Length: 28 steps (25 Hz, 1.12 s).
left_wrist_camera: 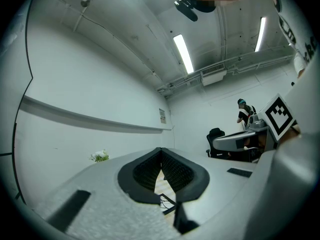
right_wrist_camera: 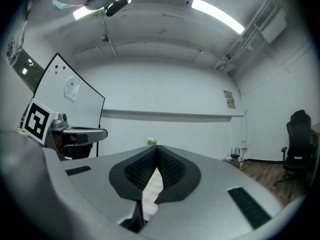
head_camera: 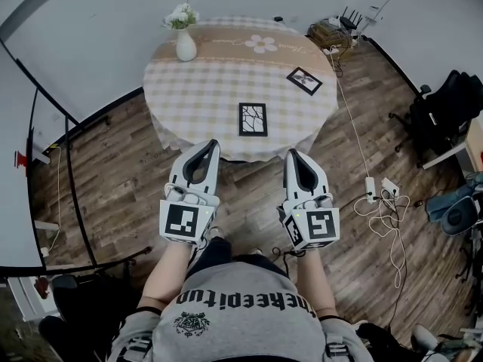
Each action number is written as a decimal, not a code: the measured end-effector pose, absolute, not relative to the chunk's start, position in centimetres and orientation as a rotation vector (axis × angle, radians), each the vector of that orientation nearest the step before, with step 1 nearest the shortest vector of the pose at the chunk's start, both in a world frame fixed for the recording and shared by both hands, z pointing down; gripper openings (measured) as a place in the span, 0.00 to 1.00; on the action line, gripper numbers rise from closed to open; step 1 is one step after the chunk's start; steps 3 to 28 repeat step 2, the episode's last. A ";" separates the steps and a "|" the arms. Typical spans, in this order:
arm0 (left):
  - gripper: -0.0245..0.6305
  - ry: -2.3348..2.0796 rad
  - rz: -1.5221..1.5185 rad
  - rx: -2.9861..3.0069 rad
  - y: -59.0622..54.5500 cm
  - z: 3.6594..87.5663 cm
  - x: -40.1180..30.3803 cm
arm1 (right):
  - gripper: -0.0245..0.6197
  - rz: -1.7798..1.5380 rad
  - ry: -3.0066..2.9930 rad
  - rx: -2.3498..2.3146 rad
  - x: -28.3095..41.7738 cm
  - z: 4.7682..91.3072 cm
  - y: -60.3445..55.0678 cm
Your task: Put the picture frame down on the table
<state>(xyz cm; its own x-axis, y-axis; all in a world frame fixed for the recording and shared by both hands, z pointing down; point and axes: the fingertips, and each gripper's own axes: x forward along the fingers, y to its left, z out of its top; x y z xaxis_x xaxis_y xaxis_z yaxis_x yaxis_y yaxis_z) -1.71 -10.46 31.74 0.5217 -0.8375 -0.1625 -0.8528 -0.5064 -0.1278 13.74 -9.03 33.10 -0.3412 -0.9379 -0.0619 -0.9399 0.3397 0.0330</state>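
Note:
A black picture frame [head_camera: 253, 119] lies flat on the round checked table [head_camera: 196, 89], near its front edge. A second, smaller frame [head_camera: 304, 81] lies flat at the table's right. My left gripper [head_camera: 212, 143] and right gripper [head_camera: 292, 154] hover side by side just short of the table edge, both shut with nothing between their fingers. In the left gripper view the jaws [left_wrist_camera: 161, 150] meet at the tip, and a corner of the frame [left_wrist_camera: 167, 202] shows through the gap below. In the right gripper view the shut jaws [right_wrist_camera: 156, 147] show only checked cloth [right_wrist_camera: 151, 188].
A white vase of flowers [head_camera: 184, 32] stands at the table's back left. A power strip and cables [head_camera: 377, 193] lie on the wood floor at right, near a black office chair [head_camera: 447, 104]. A basket and router [head_camera: 336, 30] sit behind the table. A black rail [head_camera: 72, 164] runs along the left.

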 end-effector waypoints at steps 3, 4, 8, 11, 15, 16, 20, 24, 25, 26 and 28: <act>0.06 1.443 0.113 -2.569 -10.5 31.7 -1.8 | 0.05 0.100 2.548 -1.782 13.6 33.0 -9.1; 0.06 1.443 0.113 -2.569 -10.5 31.7 -1.8 | 0.05 0.100 2.548 -1.782 13.6 33.0 -9.1; 0.06 1.443 0.113 -2.569 -10.5 31.7 -1.8 | 0.05 0.100 2.548 -1.782 13.6 33.0 -9.1; 0.06 1.443 0.113 -2.569 -10.5 31.7 -1.8 | 0.05 0.100 2.548 -1.782 13.6 33.0 -9.1; 0.06 1.443 0.113 -2.569 -10.5 31.7 -1.8 | 0.05 0.100 2.548 -1.782 13.6 33.0 -9.1; 0.06 1.443 0.113 -2.569 -10.5 31.7 -1.8 | 0.05 0.100 2.548 -1.782 13.6 33.0 -9.1; 0.06 1.443 0.113 -2.569 -10.5 31.7 -1.8 | 0.05 0.100 2.548 -1.782 13.6 33.0 -9.1; 0.06 1.443 0.113 -2.569 -10.5 31.7 -1.8 | 0.05 0.100 2.548 -1.782 13.6 33.0 -9.1; 0.06 1.443 0.113 -2.569 -10.5 31.7 -1.8 | 0.05 0.100 2.548 -1.782 13.6 33.0 -9.1; 0.06 1.443 0.113 -2.569 -10.5 31.7 -1.8 | 0.05 0.100 2.548 -1.782 13.6 33.0 -9.1; 0.06 1.443 0.113 -2.569 -10.5 31.7 -1.8 | 0.05 0.100 2.548 -1.782 13.6 33.0 -9.1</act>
